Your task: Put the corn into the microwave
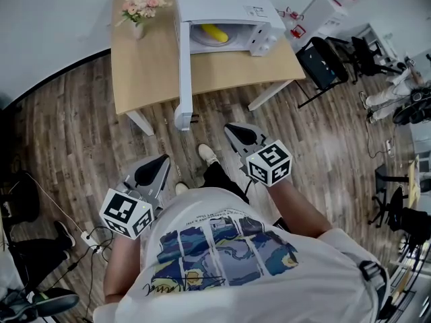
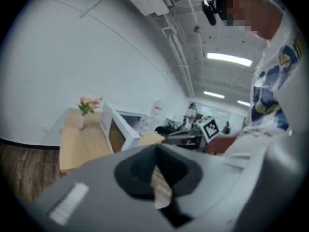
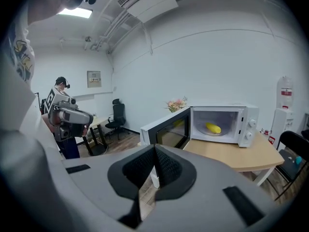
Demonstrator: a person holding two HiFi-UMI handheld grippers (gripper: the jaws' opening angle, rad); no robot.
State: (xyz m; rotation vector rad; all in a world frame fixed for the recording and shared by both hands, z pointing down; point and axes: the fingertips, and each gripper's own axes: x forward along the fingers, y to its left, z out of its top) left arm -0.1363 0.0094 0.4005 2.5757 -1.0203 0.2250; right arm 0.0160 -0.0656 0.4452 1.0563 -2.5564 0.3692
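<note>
Placement of corn (image 1: 215, 32): lying on the white plate (image 1: 199, 40) inside the open microwave (image 1: 232, 2), upper centre of the head view; the task looks all but done, closing the door aside. Handling, as judged: corn light, stiff and rounded, apt to roll, its kernels smooth enough to slip; best taken across the middle, fingers square to its long axis, with a moderate squeeze. Left to right on the bench (image 1: 145, 79): vase of pink flowers (image 1: 140, 9), door (image 1: 184, 66) standing fully open toward the person, corn in the cavity, control knobs (image 1: 266, 44). Left gripper (image 1: 156, 165) and right gripper (image 1: 237, 133) sit low by the person's body, well apart from the bench; the fingers of each are closed together with nothing between them. Left gripper view shows the door and flowers from the side, but the corn cannot be made out there; right gripper view looks straight into the cavity and shows the corn (image 3: 213, 127) plainly; only the head view shows the plate from above
</note>
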